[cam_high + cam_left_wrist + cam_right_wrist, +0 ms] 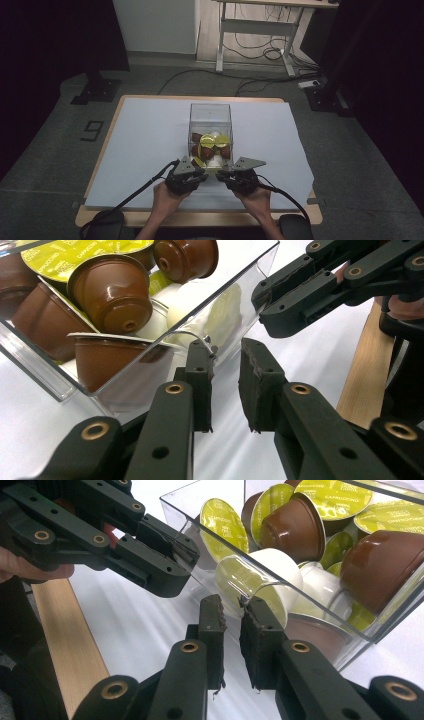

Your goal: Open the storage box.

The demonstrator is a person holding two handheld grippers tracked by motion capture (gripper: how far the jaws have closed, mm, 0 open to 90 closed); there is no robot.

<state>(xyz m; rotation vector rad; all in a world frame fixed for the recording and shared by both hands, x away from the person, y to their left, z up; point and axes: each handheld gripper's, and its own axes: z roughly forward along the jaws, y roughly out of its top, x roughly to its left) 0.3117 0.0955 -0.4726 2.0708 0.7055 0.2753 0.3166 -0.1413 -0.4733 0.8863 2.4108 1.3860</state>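
Both forearms came in from the near edge, hands close together. The left gripper (196,172) pointed far and slightly right, its fingers (200,385) drawn nearly together with a narrow gap between them. The right gripper (226,172) angled far and left, its fingers (212,630) likewise almost closed.

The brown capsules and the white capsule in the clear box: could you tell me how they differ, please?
The brown capsules are dark and glossy; the white capsule is pale. Several brown capsules lie high in the heap, while the white capsule sits low, against the near wall. Both are tapered cups lying tumbled in the clear box.
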